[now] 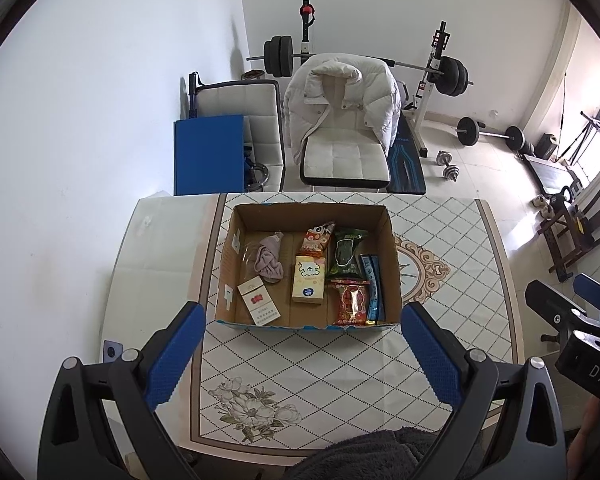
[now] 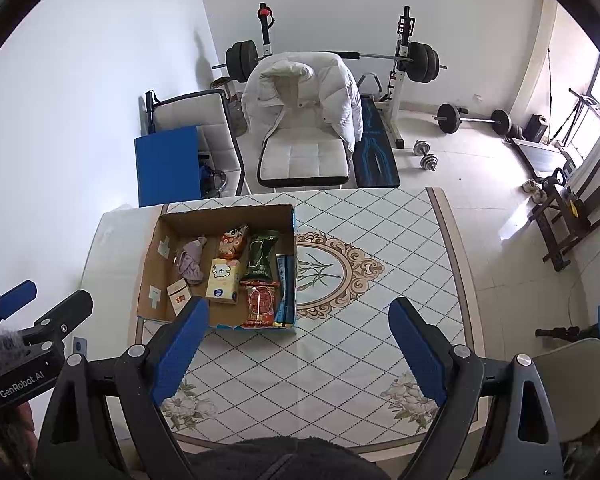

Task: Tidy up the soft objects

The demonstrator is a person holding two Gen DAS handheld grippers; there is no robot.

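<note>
An open cardboard box (image 1: 308,211) (image 2: 224,211) stands on the patterned table (image 1: 324,364) (image 2: 340,352). Inside lie a crumpled mauve cloth (image 1: 270,261) (image 2: 191,261), a yellow tissue pack (image 1: 309,280) (image 2: 222,280), an orange snack bag (image 1: 317,238), a green bag (image 1: 347,255) (image 2: 262,256), a red bag (image 1: 351,300) (image 2: 259,304), blue stick packs (image 1: 373,287) and a cigarette pack (image 1: 259,300). My left gripper (image 1: 304,311) hovers open in front of the box, holding nothing. My right gripper (image 2: 300,306) hangs open and empty over the table, just right of the box's front corner.
Beyond the table's far edge stands a white chair with a white down jacket (image 1: 340,108), a blue board (image 1: 209,152) and a barbell rack (image 1: 432,68). Dumbbells (image 1: 448,164) lie on the floor. A person's dark fleece garment (image 1: 380,456) is at the near edge.
</note>
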